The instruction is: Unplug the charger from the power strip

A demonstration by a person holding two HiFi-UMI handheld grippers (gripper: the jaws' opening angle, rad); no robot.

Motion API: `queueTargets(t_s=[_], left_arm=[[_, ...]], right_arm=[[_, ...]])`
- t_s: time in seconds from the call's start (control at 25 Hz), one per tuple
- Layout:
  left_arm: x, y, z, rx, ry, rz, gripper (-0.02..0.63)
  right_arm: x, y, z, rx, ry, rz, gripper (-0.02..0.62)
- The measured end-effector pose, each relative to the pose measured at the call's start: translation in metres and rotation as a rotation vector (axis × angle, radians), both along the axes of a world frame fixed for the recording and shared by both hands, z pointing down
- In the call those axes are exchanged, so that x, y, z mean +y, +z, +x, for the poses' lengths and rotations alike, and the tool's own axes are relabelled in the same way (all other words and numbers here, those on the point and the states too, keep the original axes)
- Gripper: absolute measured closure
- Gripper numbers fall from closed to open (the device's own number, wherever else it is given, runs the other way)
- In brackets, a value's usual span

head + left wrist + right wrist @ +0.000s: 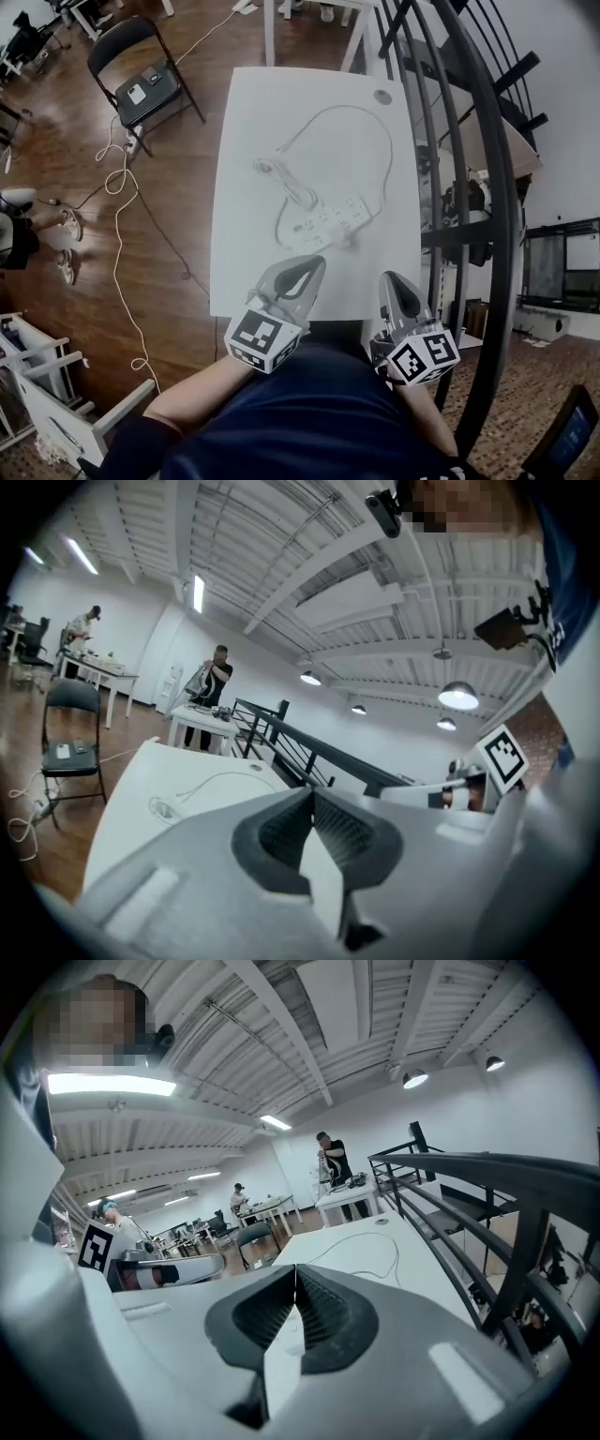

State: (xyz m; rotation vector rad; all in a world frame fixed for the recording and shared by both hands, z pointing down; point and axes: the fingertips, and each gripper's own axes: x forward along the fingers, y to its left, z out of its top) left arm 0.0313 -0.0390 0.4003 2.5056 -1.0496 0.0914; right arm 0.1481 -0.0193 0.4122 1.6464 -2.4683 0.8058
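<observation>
A white power strip (331, 217) lies on the white table (244, 178), with a charger plugged in and its coiled cable (274, 171) trailing to the left. A thin white cord (361, 122) loops across the far half of the table. My left gripper (315, 263) is shut and empty at the table's near edge, short of the strip. The right gripper (392, 279) hovers shut and empty near the front right corner. In the left gripper view the jaws (312, 794) meet tip to tip; the right gripper (295, 1272) looks the same in its own view.
A black metal railing (469, 159) runs close along the table's right side. A black folding chair (141, 84) stands on the wood floor at the far left, with a white cable (120, 234) snaking over the floor. People stand at tables (214, 682) farther off.
</observation>
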Motion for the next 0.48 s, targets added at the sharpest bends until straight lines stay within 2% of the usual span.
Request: queueTargets(t_s=[0.24, 0.28, 0.36, 0.48], left_arm=[[-0.013, -0.003, -0.018, -0.138, -0.133, 0.057, 0.597], [-0.014, -0.001, -0.020, -0.154, -0.141, 0.051, 0.568], [-0.013, 0.009, -0.020, -0.167, -0.138, 0.016, 0.528], [-0.005, 0.035, -0.014, -0.195, -0.107, -0.042, 0.444]], right_arm=[[-0.032, 0.003, -0.017, 0.032, -0.206, 0.059, 0.581], [-0.036, 0.005, -0.021, 0.040, -0.225, 0.061, 0.566], [-0.043, 0.017, -0.028, 0.047, -0.243, 0.034, 0.453], [-0.045, 0.043, -0.031, 0.064, -0.257, -0.028, 0.393]])
